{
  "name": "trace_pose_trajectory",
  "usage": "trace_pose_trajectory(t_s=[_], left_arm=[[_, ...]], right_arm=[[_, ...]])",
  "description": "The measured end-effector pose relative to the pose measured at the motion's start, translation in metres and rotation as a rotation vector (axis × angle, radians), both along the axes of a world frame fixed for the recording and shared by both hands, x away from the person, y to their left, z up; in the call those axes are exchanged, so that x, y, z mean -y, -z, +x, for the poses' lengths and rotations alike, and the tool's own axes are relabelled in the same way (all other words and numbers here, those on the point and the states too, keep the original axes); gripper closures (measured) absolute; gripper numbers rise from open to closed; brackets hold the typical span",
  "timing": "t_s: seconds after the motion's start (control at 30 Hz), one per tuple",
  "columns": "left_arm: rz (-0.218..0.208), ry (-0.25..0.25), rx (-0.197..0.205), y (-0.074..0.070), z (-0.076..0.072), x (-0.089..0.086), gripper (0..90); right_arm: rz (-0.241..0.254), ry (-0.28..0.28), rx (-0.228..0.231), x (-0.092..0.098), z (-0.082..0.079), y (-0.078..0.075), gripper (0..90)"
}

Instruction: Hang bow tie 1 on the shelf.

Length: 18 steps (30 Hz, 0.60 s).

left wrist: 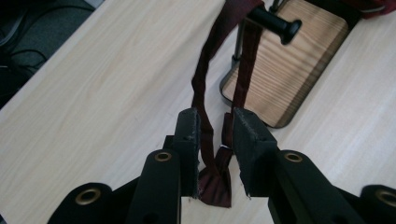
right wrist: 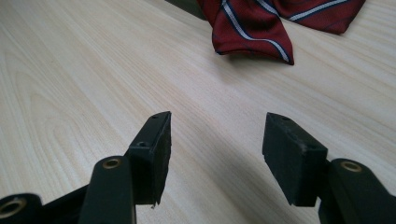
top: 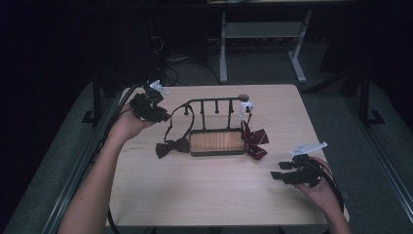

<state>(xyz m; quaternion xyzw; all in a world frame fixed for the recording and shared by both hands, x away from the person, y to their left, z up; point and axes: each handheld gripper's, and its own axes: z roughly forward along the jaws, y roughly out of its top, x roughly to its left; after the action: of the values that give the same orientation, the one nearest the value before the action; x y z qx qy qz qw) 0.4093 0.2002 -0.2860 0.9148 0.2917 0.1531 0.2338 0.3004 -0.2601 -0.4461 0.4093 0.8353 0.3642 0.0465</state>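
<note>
We see the left gripper (left wrist: 215,135) released, its jaws parted around the dark maroon bow tie's strap (left wrist: 205,70), which hangs from the rack's peg (left wrist: 275,24); the right gripper (right wrist: 215,140) rests open, empty, near the striped bow tie (right wrist: 254,28).

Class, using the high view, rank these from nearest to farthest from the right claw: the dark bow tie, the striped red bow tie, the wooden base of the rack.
1. Striped red bow tie, beside the rack's right end, nearest the right claw.
2. Wooden base, mid-table.
3. Dark bow tie, left of the base, farthest.
</note>
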Motion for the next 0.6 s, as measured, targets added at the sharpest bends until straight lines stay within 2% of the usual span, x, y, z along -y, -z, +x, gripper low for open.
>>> trace_pose_trajectory(t_s=[0.1,0.3,0.53,0.6], left_arm=[[-0.013,0.003,0.01,0.0,-0.004,-0.001,70.5],[-0.013,0.005,0.007,0.005,-0.009,-0.004,68.9],[-0.042,-0.009,-0.003,0.012,-0.014,-0.009,67.6],[-0.037,-0.003,-0.001,0.013,-0.015,-0.01,67.0]], right_arm=[[0.002,0.002,0.002,0.0,0.0,0.0,41.9],[0.001,0.007,-0.002,0.001,0.0,0.0,41.8],[0.003,0.012,0.0,0.002,0.0,0.0,41.7],[0.001,0.007,0.006,0.003,0.0,0.0,41.7]])
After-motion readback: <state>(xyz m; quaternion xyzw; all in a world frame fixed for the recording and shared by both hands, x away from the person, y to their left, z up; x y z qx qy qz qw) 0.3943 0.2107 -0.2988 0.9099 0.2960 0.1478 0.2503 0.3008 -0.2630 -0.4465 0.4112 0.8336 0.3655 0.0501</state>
